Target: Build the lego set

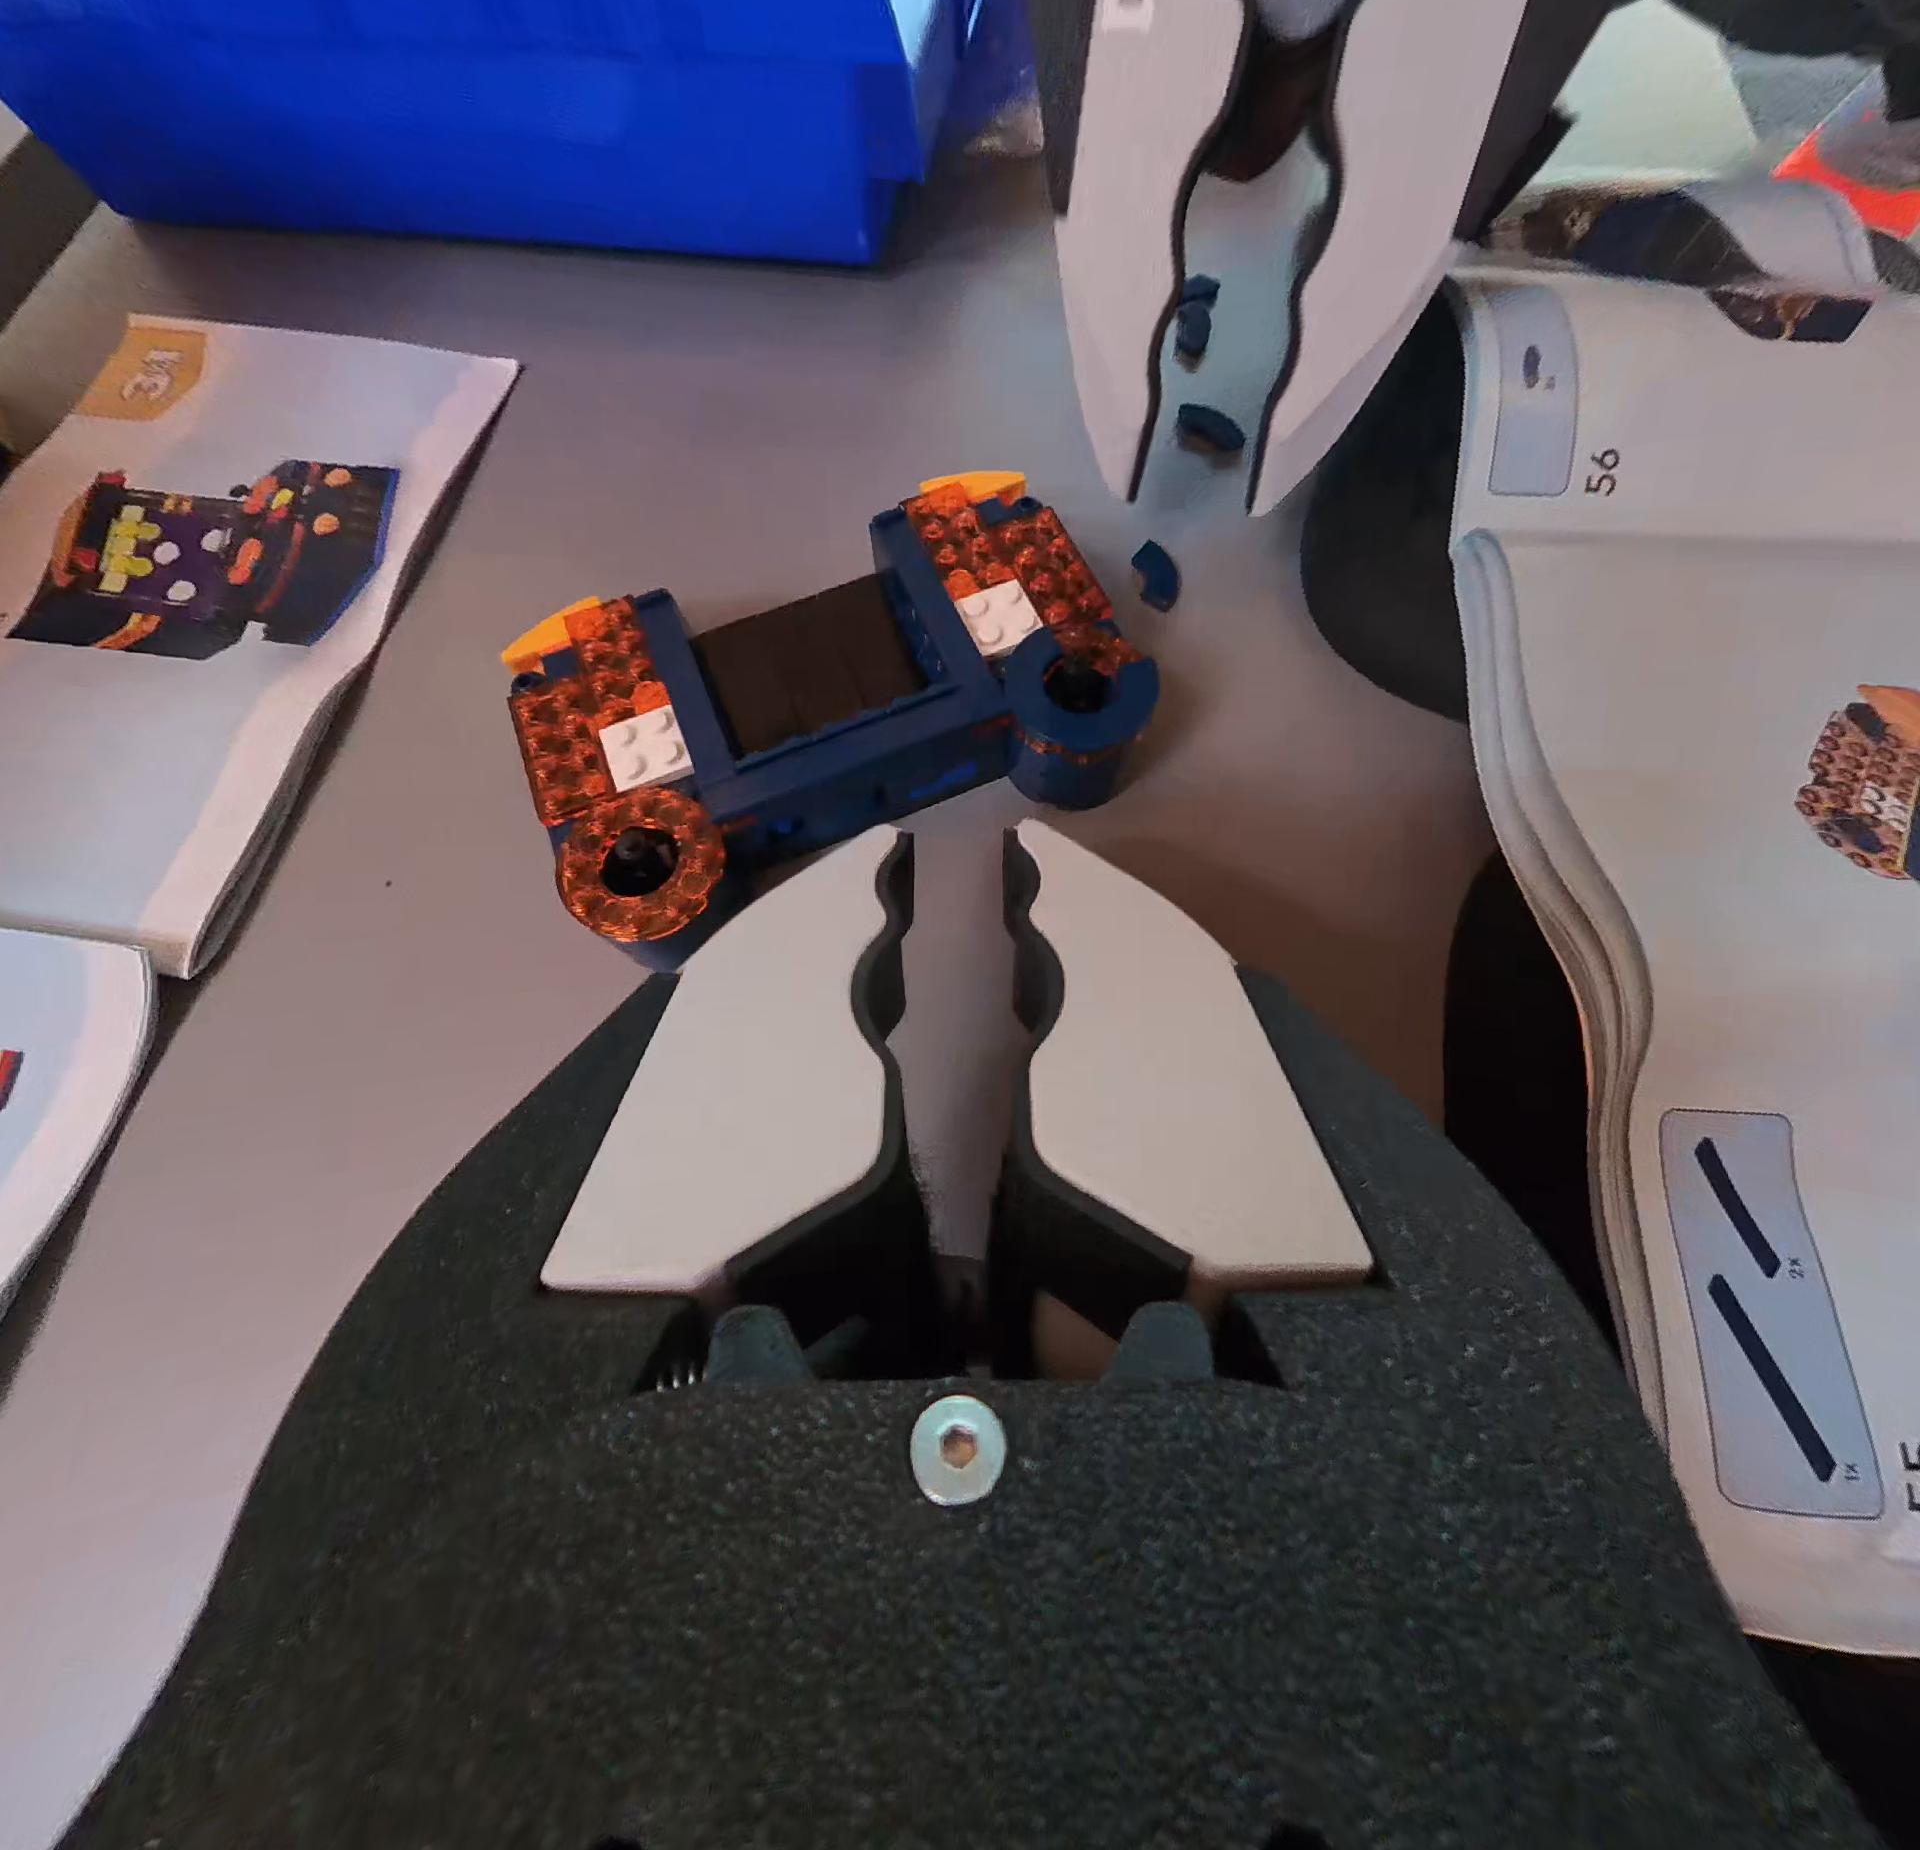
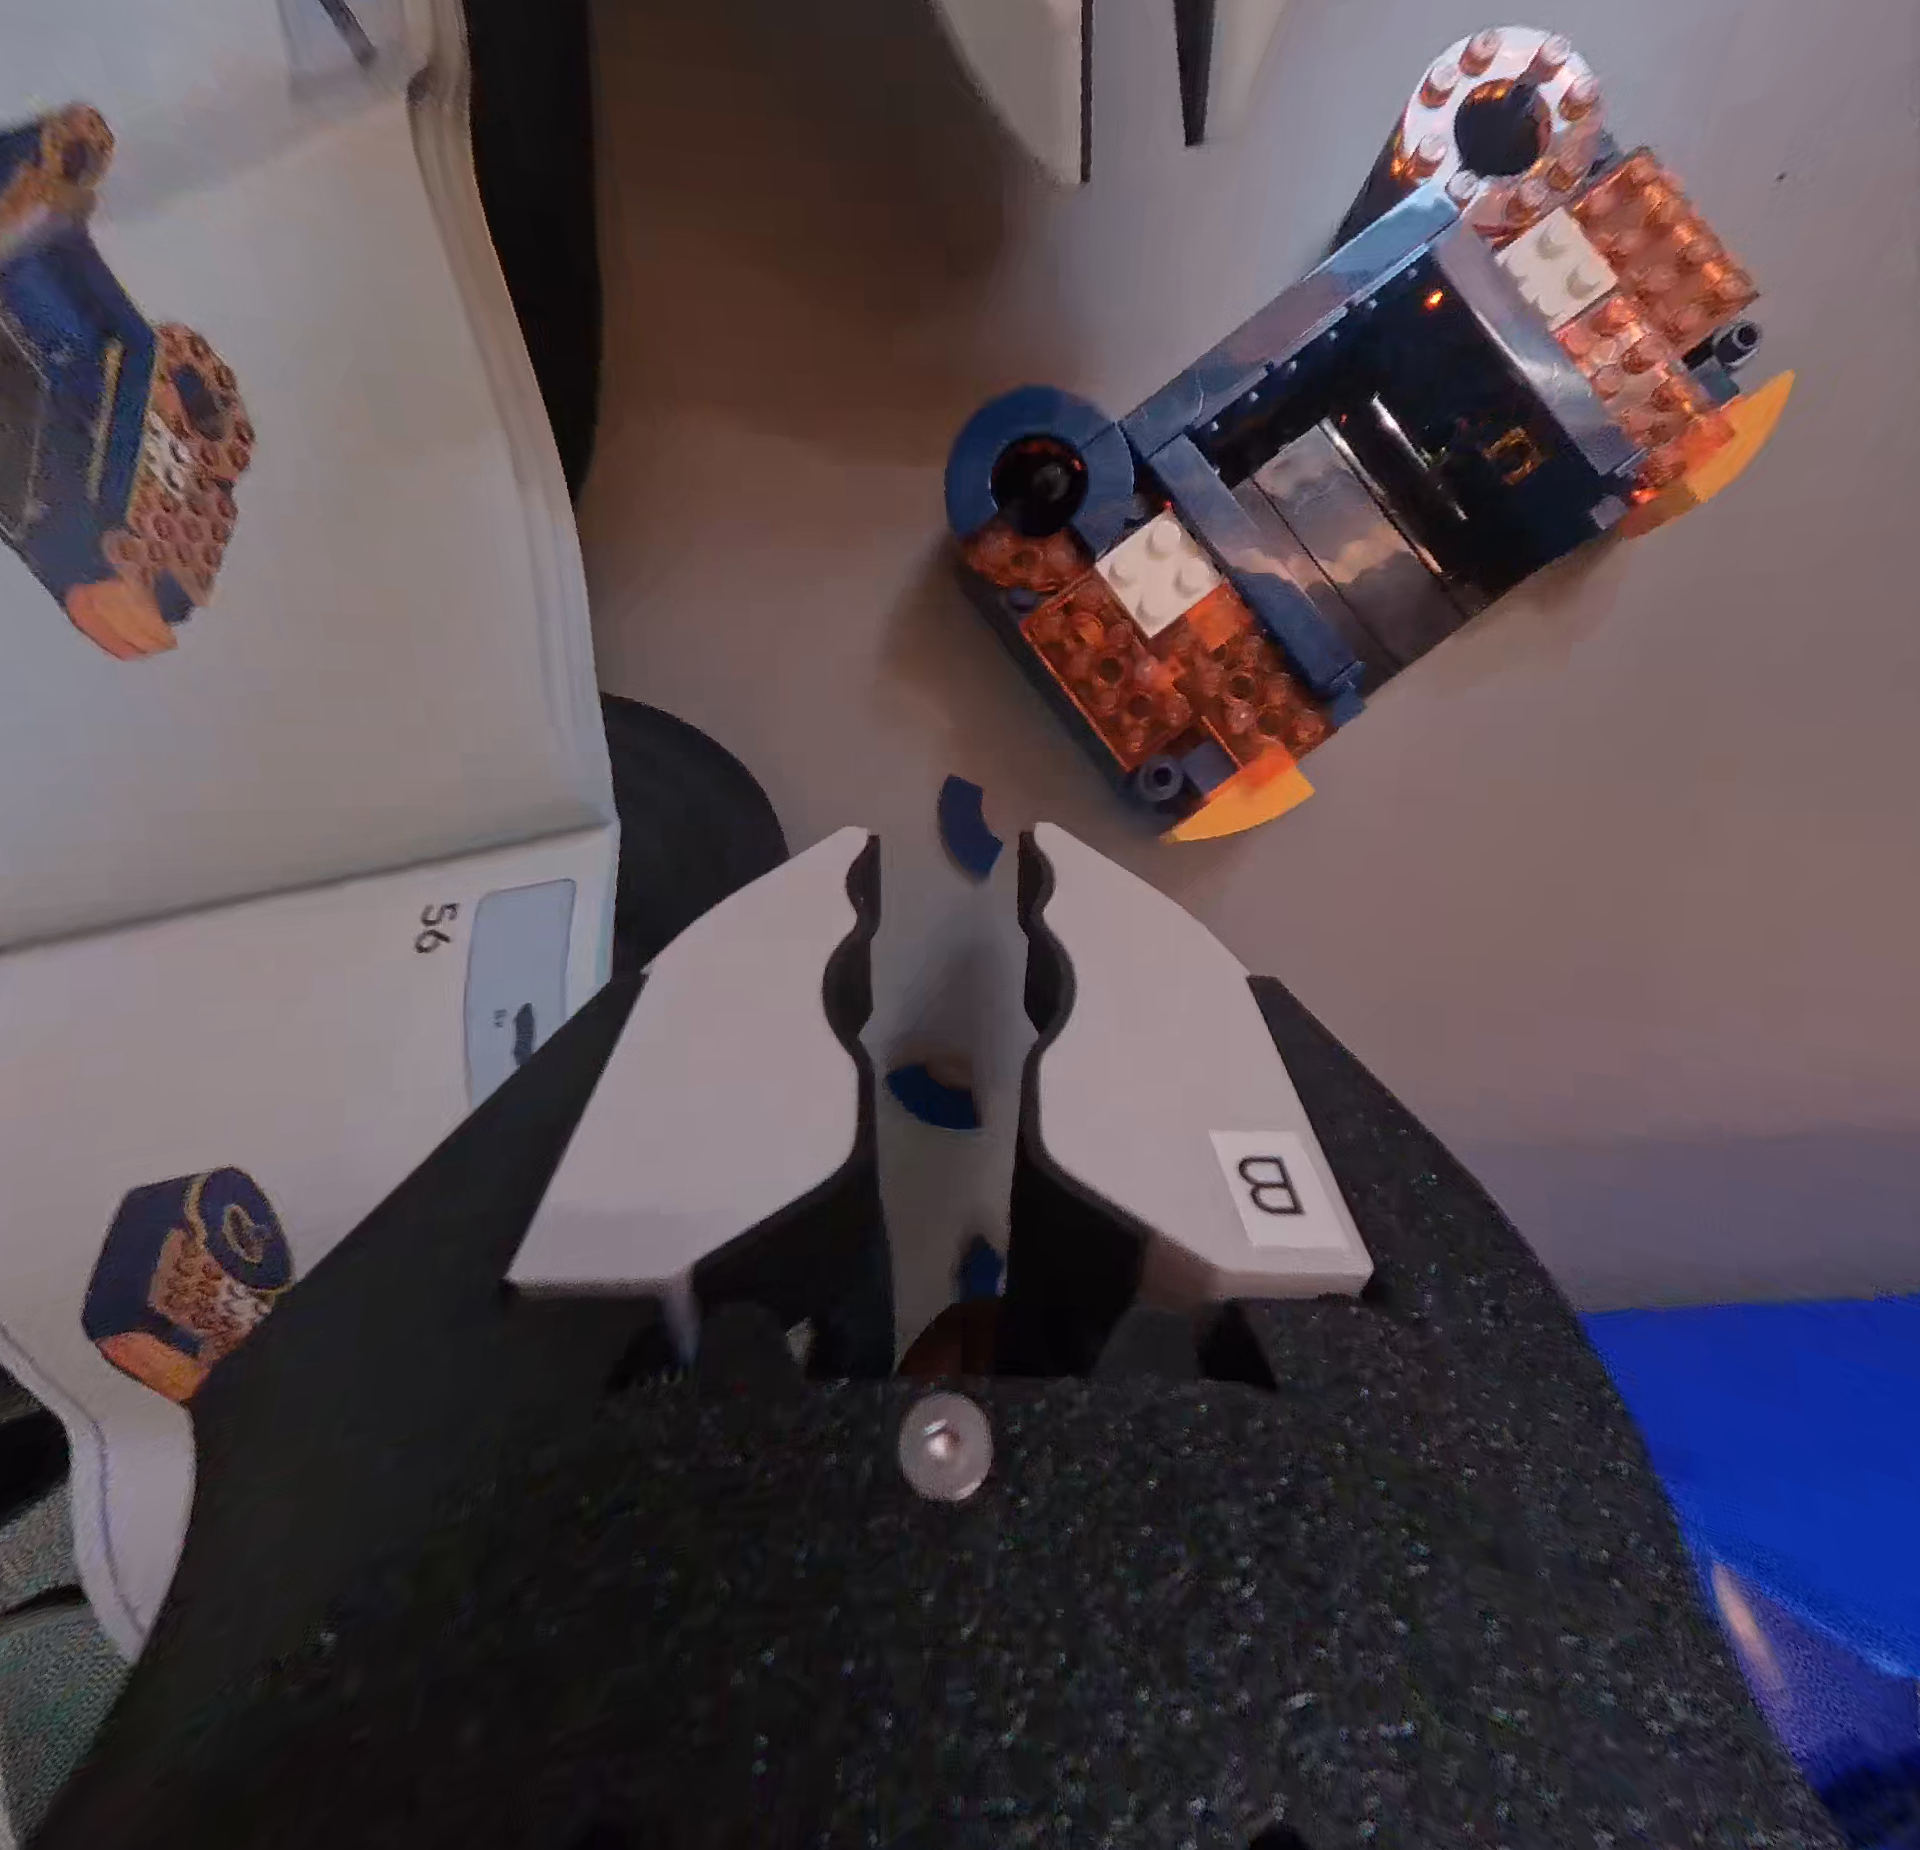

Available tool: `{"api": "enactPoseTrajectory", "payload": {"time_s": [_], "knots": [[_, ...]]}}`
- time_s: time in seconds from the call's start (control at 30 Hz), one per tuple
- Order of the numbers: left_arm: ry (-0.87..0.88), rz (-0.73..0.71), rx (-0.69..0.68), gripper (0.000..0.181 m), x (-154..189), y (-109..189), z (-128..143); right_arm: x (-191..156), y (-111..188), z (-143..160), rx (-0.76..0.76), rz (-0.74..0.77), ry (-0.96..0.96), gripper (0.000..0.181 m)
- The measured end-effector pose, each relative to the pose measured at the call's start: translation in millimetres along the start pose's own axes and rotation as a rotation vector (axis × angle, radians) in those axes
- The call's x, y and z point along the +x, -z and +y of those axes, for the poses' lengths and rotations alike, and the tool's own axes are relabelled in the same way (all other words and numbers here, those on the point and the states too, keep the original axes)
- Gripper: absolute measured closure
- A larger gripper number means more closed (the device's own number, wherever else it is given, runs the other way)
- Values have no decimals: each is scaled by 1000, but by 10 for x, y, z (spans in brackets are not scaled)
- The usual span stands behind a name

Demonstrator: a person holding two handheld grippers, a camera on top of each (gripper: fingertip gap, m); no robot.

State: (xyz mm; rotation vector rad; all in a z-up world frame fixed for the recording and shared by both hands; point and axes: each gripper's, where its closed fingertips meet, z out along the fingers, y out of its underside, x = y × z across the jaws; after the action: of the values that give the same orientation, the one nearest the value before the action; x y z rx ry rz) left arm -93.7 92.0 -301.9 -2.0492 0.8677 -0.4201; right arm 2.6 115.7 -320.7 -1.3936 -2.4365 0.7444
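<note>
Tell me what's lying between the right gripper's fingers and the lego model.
A small dark blue curved piece on bare table, seen in the right wrist view.

Blue bin (image 1: 468, 75) cut off by top edge in left wrist view, surface blurred; contents not visible. Open instruction booklet (image 1: 1714, 865) runs off right edge; small part drawings too small to tell. Second booklet (image 1: 239, 595) cut at left edge. Right tool (image 2: 945, 844) hides part of small dark blue curved piece (image 2: 930, 1099) between its fingers. Lego model (image 2: 1351, 481) interior dark, details unclear.
</note>
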Motion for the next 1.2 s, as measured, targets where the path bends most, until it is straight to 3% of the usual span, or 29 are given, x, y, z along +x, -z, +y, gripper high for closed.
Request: {"api": "enactPoseTrajectory", "payload": {"time_s": [0.3, 0.5, 0.83, 0.97, 1.03, 1.2], "knots": [[-65, 102, 39, 159, 250, -161, -90, -12, -162, 73, -92, -41, 269, 181], [-125, 103, 41, 159, 320, -182, -123, -31, 19, -40, -122, -105, 430, 181], [-135, 98, 61, 160, 303, -155, -119, -249, -147, -71, -223, -284, 834, 164], [-134, 110, 66, 160, 321, -164, -118, -239, -247, -34, -263, -289, 943, 164], [-135, 118, 67, 160, 334, -172, -111, -259, -271, -28, -265, -303, 968, 174], [-145, 141, 79, 160, 379, -204, -101, -169, -184, -73, -277, -270, 1039, 174]]}}
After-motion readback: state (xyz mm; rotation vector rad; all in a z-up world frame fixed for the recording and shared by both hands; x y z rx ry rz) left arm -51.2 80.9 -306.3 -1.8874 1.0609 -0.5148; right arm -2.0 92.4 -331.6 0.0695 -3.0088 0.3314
